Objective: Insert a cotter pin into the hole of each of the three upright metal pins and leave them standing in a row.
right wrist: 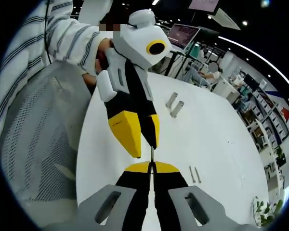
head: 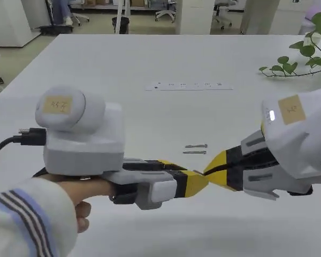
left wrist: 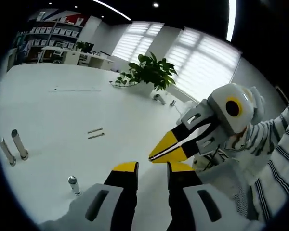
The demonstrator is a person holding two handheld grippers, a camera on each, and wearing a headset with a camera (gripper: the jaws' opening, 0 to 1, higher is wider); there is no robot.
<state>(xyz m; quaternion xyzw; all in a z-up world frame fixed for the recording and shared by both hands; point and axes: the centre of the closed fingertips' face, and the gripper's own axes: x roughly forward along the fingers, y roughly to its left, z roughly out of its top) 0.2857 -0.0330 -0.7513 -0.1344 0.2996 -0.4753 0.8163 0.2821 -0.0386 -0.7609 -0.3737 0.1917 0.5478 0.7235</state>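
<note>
Yellow-tipped and nose to nose, your two grippers meet low over the white worktop. The right gripper has its fingers pressed together. A fine metal sliver pokes out between them along their line, toward the left gripper. I take the sliver for the third cotter pin, though it is too thin to be sure. The left gripper's fingers stand apart with nothing in the gap, and the right tips sit just ahead of that gap. What matters now is where the targets lie. In the left gripper view the nearest metal pin stands upright just off the left side of the left fingers. A pair of metal pins stands close together farther out the same way. All three are on the left gripper's side and well apart from the right fingers. Your left hand is therefore the nearer one to fetch or steady a pin, and the right would have to carry its sliver across. The two loose cotter pins lie flat and parallel, just beyond the meeting tips. Their long axes run left to right across you.
</note>
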